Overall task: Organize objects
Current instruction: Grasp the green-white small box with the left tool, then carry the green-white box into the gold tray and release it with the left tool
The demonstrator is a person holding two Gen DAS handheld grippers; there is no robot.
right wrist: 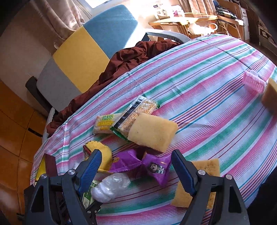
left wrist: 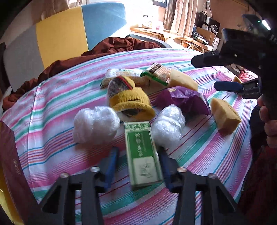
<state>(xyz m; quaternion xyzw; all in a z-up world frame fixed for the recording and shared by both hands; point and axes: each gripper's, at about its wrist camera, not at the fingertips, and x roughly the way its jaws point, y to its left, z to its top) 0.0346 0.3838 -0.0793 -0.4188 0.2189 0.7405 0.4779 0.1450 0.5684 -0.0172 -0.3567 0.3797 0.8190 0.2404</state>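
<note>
While the left gripper (left wrist: 138, 161) fingers straddle the green box (left wrist: 142, 154) loosely, the right gripper (right wrist: 136, 166) gapes empty.

Sunlit window (left wrist: 158, 2), curtains (right wrist: 57, 20), colour-block chair (right wrist: 90, 46), wooden shelf (right wrist: 183, 19).

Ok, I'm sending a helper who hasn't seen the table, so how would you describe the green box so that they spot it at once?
Start at the striped tablecloth and find the yellow knitted piece in the middle of the clutter. Just in front of it, between two balls of crumpled clear plastic, lies the green box, between the left gripper fingers. It is the only flat, rigid green-and-white carton there.
</note>
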